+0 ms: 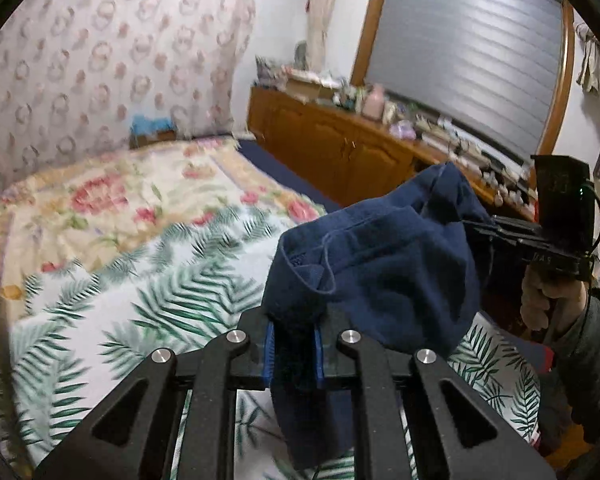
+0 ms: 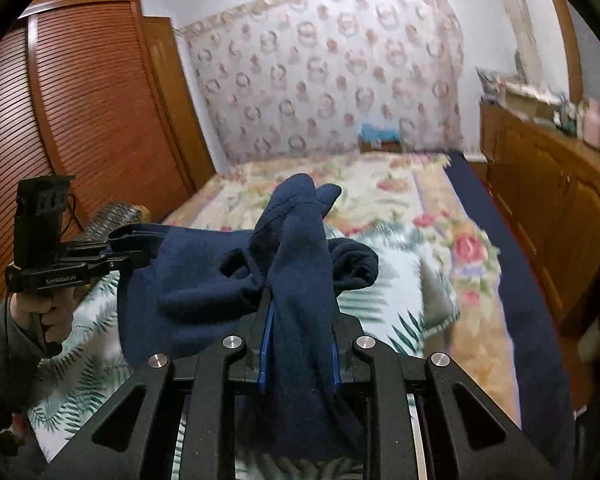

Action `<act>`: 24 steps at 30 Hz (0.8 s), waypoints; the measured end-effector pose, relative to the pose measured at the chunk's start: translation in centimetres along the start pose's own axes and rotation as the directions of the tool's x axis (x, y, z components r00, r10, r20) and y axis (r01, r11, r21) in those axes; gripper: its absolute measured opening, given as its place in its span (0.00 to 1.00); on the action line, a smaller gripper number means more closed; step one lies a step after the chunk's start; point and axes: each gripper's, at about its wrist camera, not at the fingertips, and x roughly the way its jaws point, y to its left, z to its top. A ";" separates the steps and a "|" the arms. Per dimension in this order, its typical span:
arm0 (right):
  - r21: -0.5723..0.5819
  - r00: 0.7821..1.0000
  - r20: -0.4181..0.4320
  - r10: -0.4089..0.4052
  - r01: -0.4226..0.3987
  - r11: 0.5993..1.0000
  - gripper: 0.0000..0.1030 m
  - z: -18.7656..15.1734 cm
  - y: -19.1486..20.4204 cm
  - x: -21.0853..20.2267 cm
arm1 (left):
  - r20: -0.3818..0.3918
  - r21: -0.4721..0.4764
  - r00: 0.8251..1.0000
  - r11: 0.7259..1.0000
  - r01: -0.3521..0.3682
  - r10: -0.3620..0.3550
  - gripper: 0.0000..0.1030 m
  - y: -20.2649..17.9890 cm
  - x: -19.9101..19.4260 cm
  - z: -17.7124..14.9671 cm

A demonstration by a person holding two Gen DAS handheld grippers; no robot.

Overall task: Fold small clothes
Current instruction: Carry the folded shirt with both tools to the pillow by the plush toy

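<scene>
Left wrist view: a dark blue garment [image 1: 384,264] hangs in the air above the bed, bunched and creased, with a stitched hem curling across its front.
Garment, right wrist view: the same navy cloth [image 2: 300,264] is stretched between the two tools, one folded end sticking up past the near fingers.
Left gripper [image 1: 294,354]: clamped on one edge of the garment, blue pads pressing the cloth from both sides, the rest of the fabric draping below.
Right gripper [image 2: 300,354]: clamped on the opposite edge, a thick fold of cloth pinched between its pads.
Hands: each tool is seen from the other's camera, gripped by a hand [image 1: 540,300] in a grey sleeve [image 2: 4,356].
Bedspread [image 1: 140,280]: white with green fern leaves, below the garment and not touching it where visible.
Floral blanket [image 2: 420,208]: pink roses on cream, farther up the bed.
Headboard cover [image 1: 112,60]: pale cloth with a pink ring pattern.
Cabinet [image 1: 340,148]: low, wooden, beside the bed, its top crowded with small items.
Wardrobe [image 2: 92,112]: slatted reddish wood, on the other side.
</scene>
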 end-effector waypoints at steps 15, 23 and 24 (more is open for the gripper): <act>-0.211 0.985 0.030 0.173 -0.163 0.964 0.21 6.7 10.2 5.3 | 0.164 -0.070 0.948 0.962 -0.263 0.271 0.15 7.6 -13.9 -1.9; -0.350 0.962 -0.038 0.269 -0.265 0.898 0.21 11.9 14.6 13.7 | 0.193 -0.209 0.889 0.903 -0.376 0.415 0.15 13.4 -19.2 -5.9; -0.370 0.959 -0.051 0.280 -0.279 0.886 0.21 12.6 15.6 14.7 | 0.195 -0.228 0.882 0.894 -0.385 0.429 0.15 13.9 -19.6 -6.5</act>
